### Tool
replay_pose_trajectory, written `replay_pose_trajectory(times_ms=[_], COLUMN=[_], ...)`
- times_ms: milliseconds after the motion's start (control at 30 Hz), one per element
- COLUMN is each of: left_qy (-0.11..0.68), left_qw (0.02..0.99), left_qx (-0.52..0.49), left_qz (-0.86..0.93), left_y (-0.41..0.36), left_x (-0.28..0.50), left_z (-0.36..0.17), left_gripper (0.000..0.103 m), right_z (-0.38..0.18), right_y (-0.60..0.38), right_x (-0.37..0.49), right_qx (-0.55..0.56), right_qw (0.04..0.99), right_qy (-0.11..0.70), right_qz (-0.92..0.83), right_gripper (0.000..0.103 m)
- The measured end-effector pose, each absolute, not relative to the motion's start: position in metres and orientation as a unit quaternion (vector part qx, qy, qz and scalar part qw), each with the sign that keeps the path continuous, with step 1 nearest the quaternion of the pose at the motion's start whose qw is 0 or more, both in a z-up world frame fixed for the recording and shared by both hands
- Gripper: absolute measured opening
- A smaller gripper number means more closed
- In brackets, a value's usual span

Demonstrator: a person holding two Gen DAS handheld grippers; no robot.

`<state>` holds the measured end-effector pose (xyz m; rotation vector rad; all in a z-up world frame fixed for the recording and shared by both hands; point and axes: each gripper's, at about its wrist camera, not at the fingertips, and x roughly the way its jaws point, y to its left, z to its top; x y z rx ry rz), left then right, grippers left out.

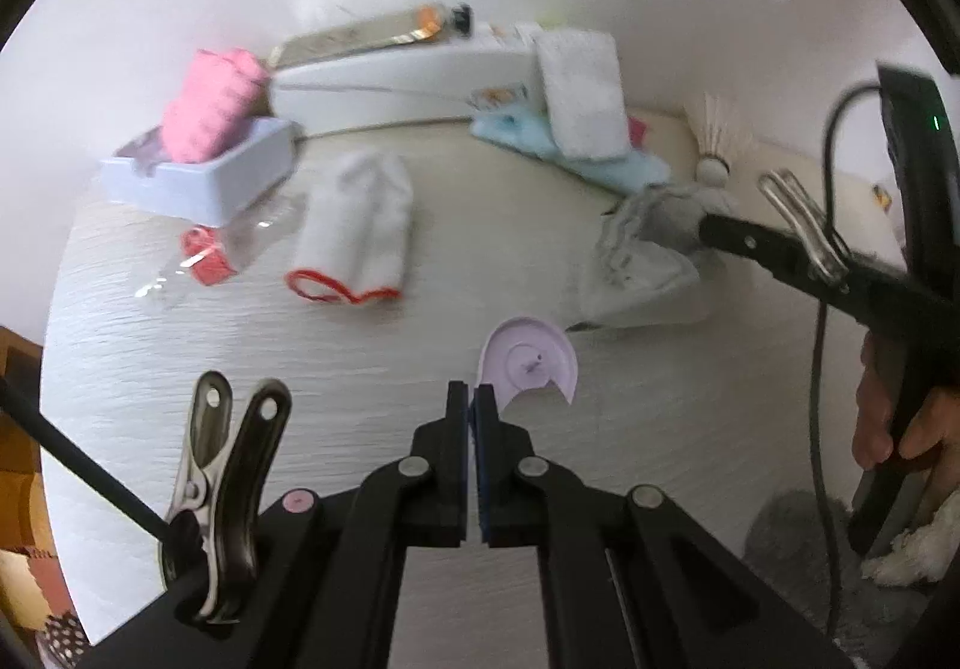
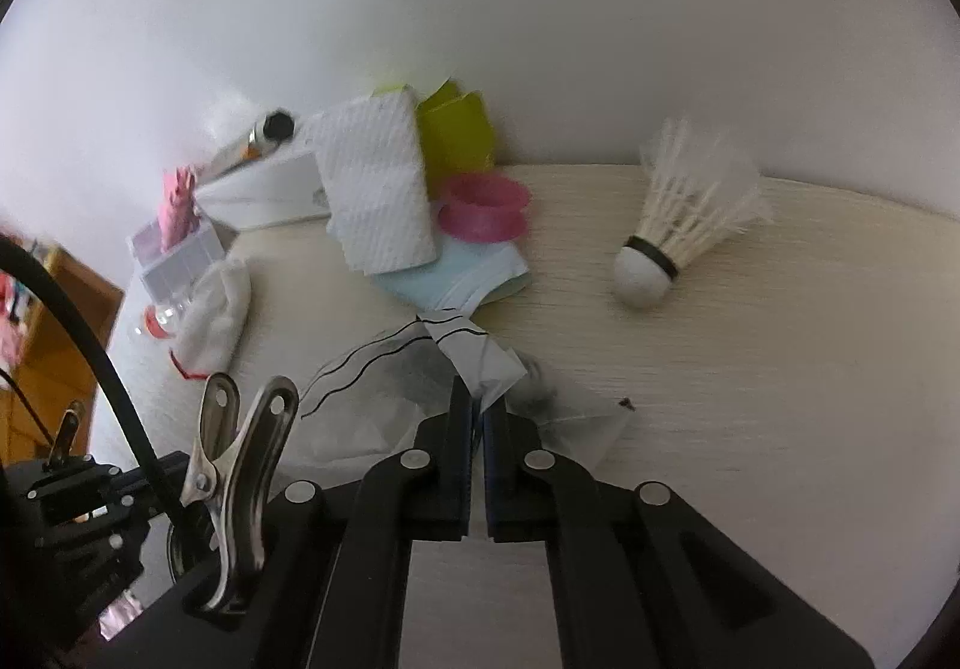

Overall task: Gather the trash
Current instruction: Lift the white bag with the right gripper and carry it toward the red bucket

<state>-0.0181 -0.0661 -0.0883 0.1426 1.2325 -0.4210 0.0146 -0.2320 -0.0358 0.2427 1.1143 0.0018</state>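
Observation:
A lilac plastic lid (image 1: pixel 531 363) with a piece broken out of its rim sits just past my left gripper (image 1: pixel 474 399). The jaws are shut and the lid's left edge is caught at the tips. My right gripper (image 2: pixel 477 399) is shut on a crumpled clear wrapper (image 2: pixel 384 399) with black wavy lines and a white paper fold. From the left wrist view, the right gripper (image 1: pixel 708 234) reaches in from the right and its tips are buried in that wrapper (image 1: pixel 642 267). A hand (image 1: pixel 888 429) holds its handle.
On the pale table (image 1: pixel 300 369) lie a white cloth with red trim (image 1: pixel 354 231), a clear bottle (image 1: pixel 210 255), a white box with a pink cloth (image 1: pixel 198 177), a shuttlecock (image 2: pixel 678 231), a pink ring (image 2: pixel 486 213), a folded tissue (image 2: pixel 378 189) and a blue mask (image 2: pixel 456 279). The wall stands close behind.

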Motion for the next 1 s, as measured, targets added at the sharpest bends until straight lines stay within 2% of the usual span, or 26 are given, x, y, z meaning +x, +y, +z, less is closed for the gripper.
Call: replay_pose_trajectory(times_ms=[200,1000], left_qy=[0.564,0.515], left_qw=[0.802,0.848], left_qx=[0.051,-0.022], left_qz=[-0.188,-0.123], left_y=[-0.052,0.015], left_x=[-0.02,-0.021], left_z=[-0.066,-0.009], left_gripper=[0.002,0.002], right_z=[-0.018,0.046], right_y=[-0.24,-0.145], right_x=[0.008,0.014], right_qx=[0.142,0.078], right_qw=[0.847,0.863], right_qy=[0.513,0.481], right_qz=[-0.002,0.132], right_gripper=[0.003,0.003])
